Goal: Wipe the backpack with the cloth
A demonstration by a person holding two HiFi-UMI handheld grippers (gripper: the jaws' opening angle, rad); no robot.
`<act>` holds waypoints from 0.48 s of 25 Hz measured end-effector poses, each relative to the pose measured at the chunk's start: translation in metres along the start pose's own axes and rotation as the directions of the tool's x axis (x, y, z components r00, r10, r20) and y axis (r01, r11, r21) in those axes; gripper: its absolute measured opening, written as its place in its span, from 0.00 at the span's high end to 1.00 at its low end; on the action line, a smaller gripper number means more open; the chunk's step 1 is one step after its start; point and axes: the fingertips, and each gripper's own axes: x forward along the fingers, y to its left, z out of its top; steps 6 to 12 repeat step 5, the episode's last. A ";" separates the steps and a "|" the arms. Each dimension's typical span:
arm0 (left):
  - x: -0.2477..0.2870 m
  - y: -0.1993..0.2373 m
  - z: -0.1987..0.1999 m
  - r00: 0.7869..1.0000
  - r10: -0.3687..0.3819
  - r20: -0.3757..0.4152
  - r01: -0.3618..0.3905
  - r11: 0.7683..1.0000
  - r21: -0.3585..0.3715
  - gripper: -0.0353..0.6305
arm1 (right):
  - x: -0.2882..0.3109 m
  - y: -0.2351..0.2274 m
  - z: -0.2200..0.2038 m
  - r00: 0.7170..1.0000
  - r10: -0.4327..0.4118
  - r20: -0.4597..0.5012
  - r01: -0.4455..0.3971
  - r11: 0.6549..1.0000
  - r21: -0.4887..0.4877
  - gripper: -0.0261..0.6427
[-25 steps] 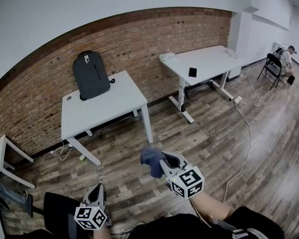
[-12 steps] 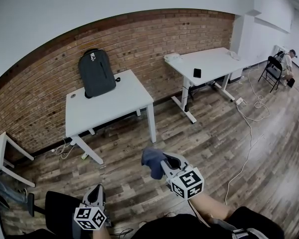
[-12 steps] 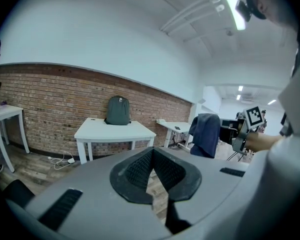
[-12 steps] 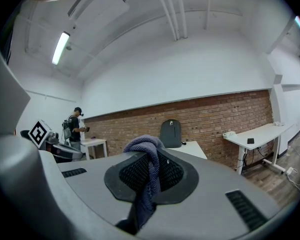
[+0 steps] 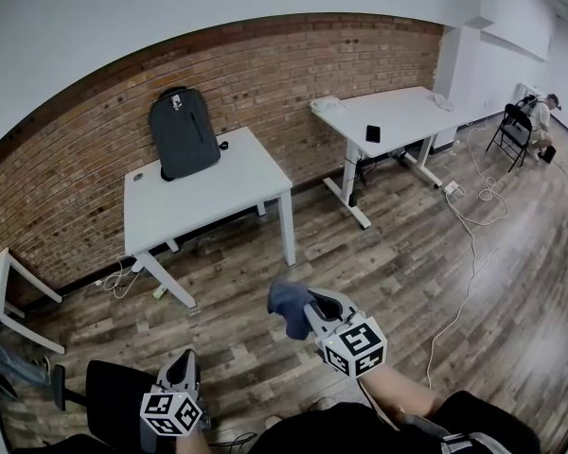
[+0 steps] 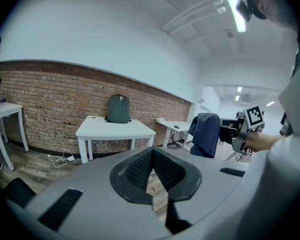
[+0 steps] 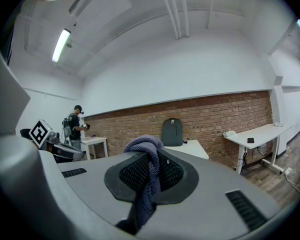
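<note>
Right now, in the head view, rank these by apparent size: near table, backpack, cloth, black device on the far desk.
1. table
2. backpack
3. cloth, though it is much nearer the camera, which inflates it
4. black device

dark grey fabric backpack (image 5: 184, 132) upright at back of small white rectangular table (image 5: 208, 201), against red brick wall (image 5: 293, 60). right gripper (image 5: 310, 308) holds bunched blue-grey cloth (image 5: 288, 306) over wood plank floor (image 5: 398, 263), well apart from the table. left gripper (image 5: 186, 359) low, bottom left. long white desk (image 5: 407, 112) at right, flat black object (image 5: 370, 133) on it.
</note>
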 end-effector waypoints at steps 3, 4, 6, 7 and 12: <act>-0.004 0.001 -0.002 1.000 -0.003 -0.003 0.003 1.000 -0.001 0.95 | -0.002 0.005 0.001 1.000 -0.003 0.002 0.003 1.000 -0.001 0.93; -0.006 0.002 -0.002 1.000 -0.004 -0.003 0.004 1.000 -0.002 0.95 | -0.003 0.006 0.002 1.000 -0.004 0.003 0.004 1.000 -0.002 0.93; -0.008 0.003 -0.002 1.000 -0.005 -0.002 0.005 1.000 -0.003 0.95 | -0.003 0.008 0.002 1.000 -0.004 0.004 0.004 1.000 -0.003 0.93; -0.008 0.003 -0.002 1.000 -0.005 -0.002 0.005 1.000 -0.003 0.95 | -0.003 0.008 0.002 1.000 -0.004 0.004 0.004 1.000 -0.003 0.93; -0.008 0.003 -0.002 1.000 -0.005 -0.002 0.005 1.000 -0.003 0.95 | -0.003 0.008 0.002 1.000 -0.004 0.004 0.004 1.000 -0.003 0.93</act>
